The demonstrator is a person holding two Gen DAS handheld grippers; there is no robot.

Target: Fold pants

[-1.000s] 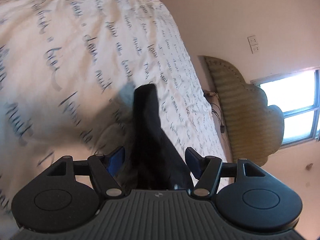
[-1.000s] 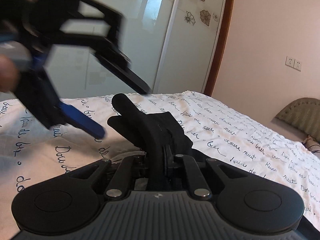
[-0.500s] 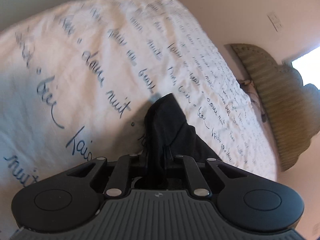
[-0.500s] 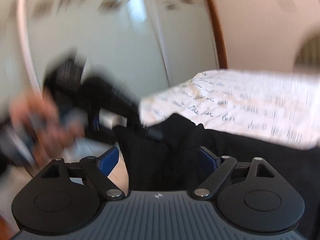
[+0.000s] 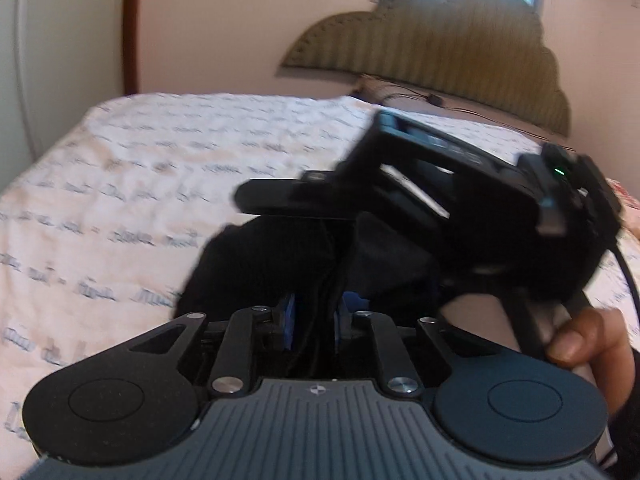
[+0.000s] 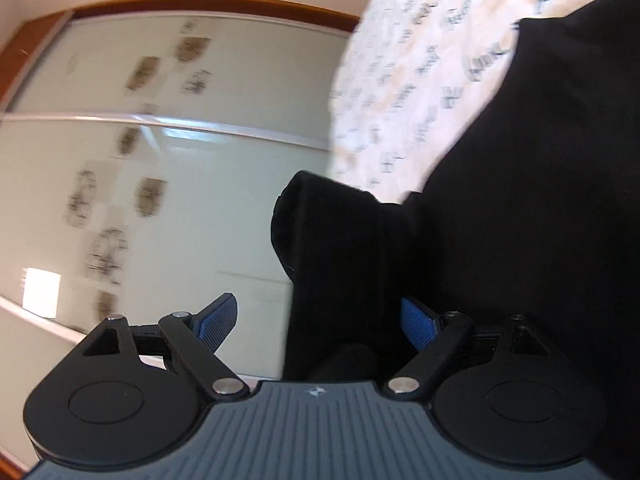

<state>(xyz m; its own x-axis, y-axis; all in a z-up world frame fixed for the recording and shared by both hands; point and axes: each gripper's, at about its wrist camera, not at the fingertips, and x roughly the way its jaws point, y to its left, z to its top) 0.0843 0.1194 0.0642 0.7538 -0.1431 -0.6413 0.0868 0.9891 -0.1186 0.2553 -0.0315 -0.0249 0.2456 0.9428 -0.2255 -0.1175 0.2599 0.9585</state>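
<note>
The black pants (image 5: 256, 264) hang bunched above the white bed sheet with dark script (image 5: 120, 184). My left gripper (image 5: 314, 322) is shut on a fold of the pants, its blue pads pressed on the cloth. In the right wrist view my right gripper (image 6: 316, 320) is open, its blue pads (image 6: 216, 320) spread wide, with a thick fold of the pants (image 6: 340, 248) lying between the jaws. The right gripper also shows in the left wrist view (image 5: 460, 200), held by a hand just beyond the pants.
A padded olive headboard (image 5: 432, 36) stands against the pink wall at the far end of the bed. A sliding wardrobe door with flower prints (image 6: 160, 160) fills the left of the right wrist view. A cable (image 5: 628, 280) hangs from the right gripper.
My left gripper closed on the pants and swung round toward the headboard. My right gripper opened its jaws and tilted sideways; the pants were lifted off the sheet.
</note>
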